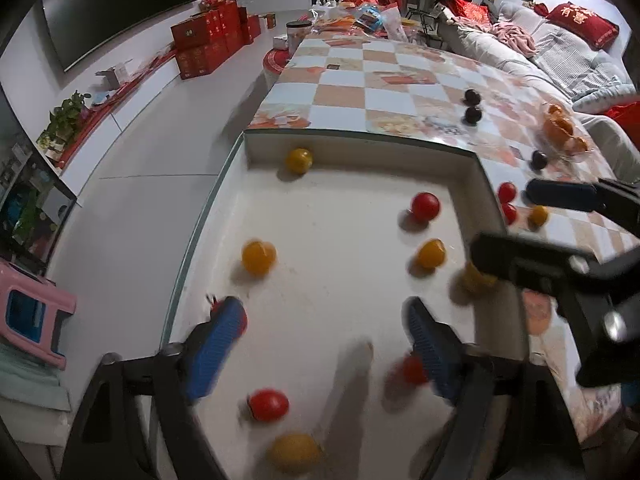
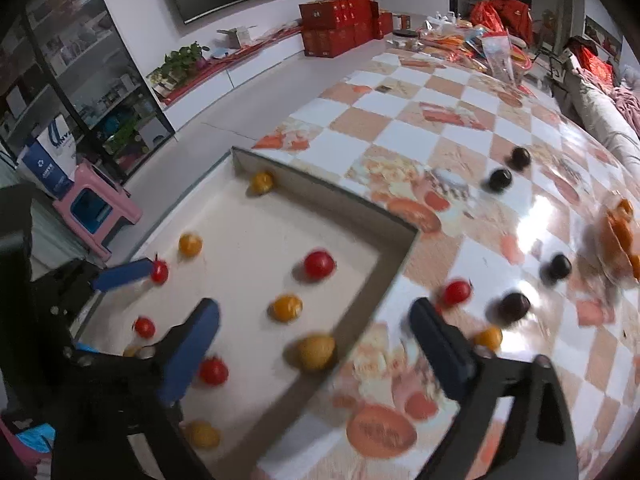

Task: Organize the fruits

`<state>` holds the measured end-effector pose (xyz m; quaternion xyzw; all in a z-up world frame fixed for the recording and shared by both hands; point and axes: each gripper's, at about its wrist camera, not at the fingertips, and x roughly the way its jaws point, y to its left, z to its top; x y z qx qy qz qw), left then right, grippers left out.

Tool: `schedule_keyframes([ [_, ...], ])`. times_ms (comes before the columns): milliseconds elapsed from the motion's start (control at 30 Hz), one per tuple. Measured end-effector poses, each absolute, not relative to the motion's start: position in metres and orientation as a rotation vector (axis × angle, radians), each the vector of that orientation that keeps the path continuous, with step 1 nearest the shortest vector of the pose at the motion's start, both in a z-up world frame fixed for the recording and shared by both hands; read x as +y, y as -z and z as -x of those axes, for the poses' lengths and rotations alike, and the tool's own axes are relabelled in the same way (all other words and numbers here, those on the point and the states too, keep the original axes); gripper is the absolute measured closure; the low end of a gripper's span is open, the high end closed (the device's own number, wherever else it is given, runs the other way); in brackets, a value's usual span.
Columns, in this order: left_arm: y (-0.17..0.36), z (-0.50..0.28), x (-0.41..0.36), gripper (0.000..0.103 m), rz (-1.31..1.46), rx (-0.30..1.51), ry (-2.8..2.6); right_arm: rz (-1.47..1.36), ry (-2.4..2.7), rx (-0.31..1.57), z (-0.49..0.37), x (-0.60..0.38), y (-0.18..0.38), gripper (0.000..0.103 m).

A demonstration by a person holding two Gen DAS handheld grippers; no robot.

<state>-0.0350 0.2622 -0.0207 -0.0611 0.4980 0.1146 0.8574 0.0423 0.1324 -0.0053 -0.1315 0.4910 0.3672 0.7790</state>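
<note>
- The left tool (image 1: 324, 332) is seen spread wide and empty at the lower centre of the left wrist view, over the white tray (image 1: 344, 280); the right tool (image 2: 316, 344) is likewise wide and empty, straddling the tray's right wall at the lower middle of the right wrist view.
- Red and yellow fruits lie loose inside the tray; others — a red fruit (image 2: 457, 292), a yellow fruit (image 2: 489, 337) and several dark fruits (image 2: 514, 307) — are left on the checkered surface (image 2: 440, 128) at the right of the frame.
- A round fruit could be nudged and sent rolling if a finger is closed off-centre; the glossy surface would probably let it run on.
- The tray wall could be struck by the right tool's left finger, shifting the tray.
- The two tools are close together; a collision is possible.
</note>
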Motion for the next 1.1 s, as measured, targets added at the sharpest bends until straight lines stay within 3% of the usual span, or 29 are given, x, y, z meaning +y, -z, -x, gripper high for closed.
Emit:
schedule_keyframes([
  [700,-0.013,0.130,0.269,0.000,0.213,0.913,-0.254,0.235,-0.768,1.125,0.013,0.084,-0.012,0.000],
  [1100,0.002,0.145,0.235,0.000,0.188,1.070,-0.308,0.337,-0.751,1.142,0.043,0.096,-0.014,0.000],
])
